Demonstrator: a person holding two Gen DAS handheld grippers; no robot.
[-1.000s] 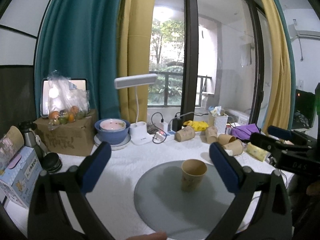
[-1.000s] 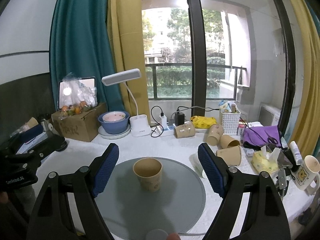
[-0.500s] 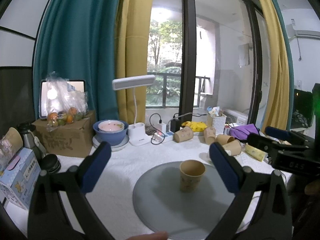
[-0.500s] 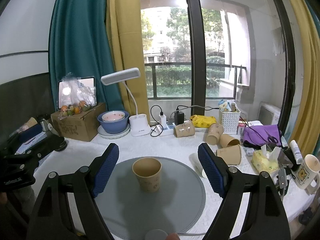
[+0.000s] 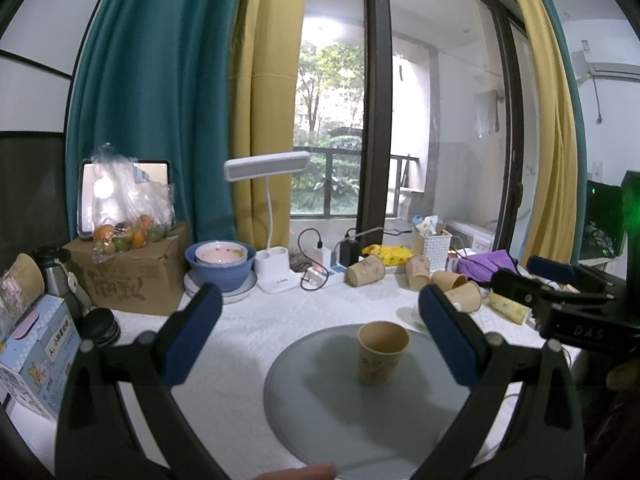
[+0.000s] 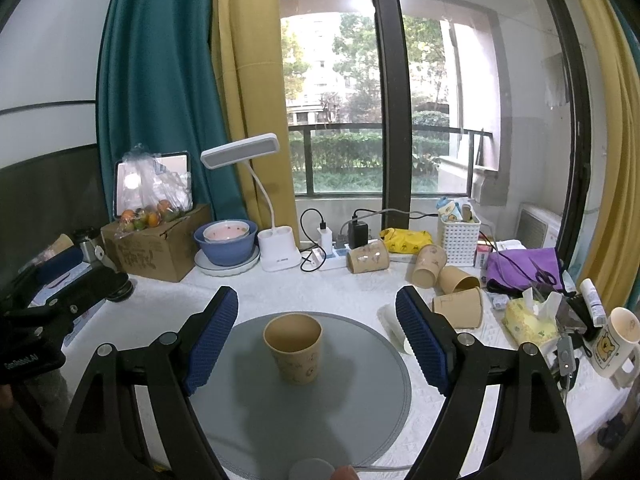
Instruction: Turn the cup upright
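Observation:
A tan paper cup (image 5: 382,353) (image 6: 294,348) stands upright, mouth up, on a round grey mat (image 5: 320,408) (image 6: 248,420). My left gripper (image 5: 320,332) is open and empty, held back from the cup, which sits right of centre between its blue pads. My right gripper (image 6: 318,334) is open and empty, with the cup between its pads but farther out. The right gripper also shows at the right of the left wrist view (image 5: 560,300); the left gripper shows at the left of the right wrist view (image 6: 60,300).
Several paper cups (image 6: 424,268) lie on their sides behind the mat. A desk lamp (image 6: 276,248), blue bowls (image 6: 226,242), cardboard box (image 6: 156,248), power strip, white basket (image 6: 460,236), tissue pack and mug (image 6: 614,344) crowd the table's back and right.
Both grippers stay open and nearly still. The left wrist view has drifted slightly, the cup shifting a little left in it. The cup has not moved on the mat.

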